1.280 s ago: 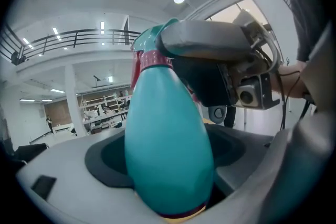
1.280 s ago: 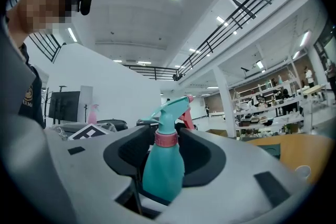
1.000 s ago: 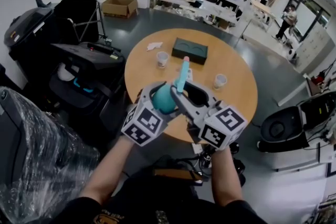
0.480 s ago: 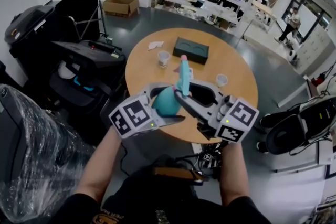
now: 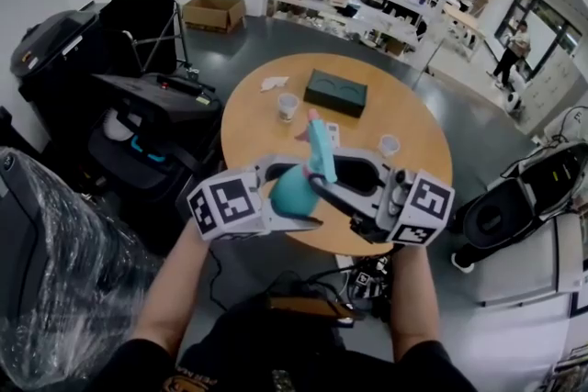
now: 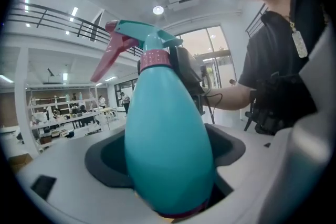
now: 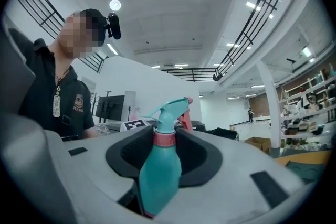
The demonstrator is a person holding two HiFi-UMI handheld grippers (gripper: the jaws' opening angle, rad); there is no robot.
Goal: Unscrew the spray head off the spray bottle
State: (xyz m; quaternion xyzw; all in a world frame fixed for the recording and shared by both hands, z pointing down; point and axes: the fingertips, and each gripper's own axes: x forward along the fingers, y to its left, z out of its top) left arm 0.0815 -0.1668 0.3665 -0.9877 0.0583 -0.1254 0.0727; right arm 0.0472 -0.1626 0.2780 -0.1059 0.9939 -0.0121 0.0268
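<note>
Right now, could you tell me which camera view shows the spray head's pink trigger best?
The left gripper view: the pink trigger shows side-on, full length, unobstructed. The right gripper view shows only a strip behind the teal spray head. The head view shows a tiny pink sliver.

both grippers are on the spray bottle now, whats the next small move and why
Probably roll the right gripper to unscrew: it looks closed on the pink collar, the spray head is not yet off, and the left gripper clamps the teal bottle body.
</note>
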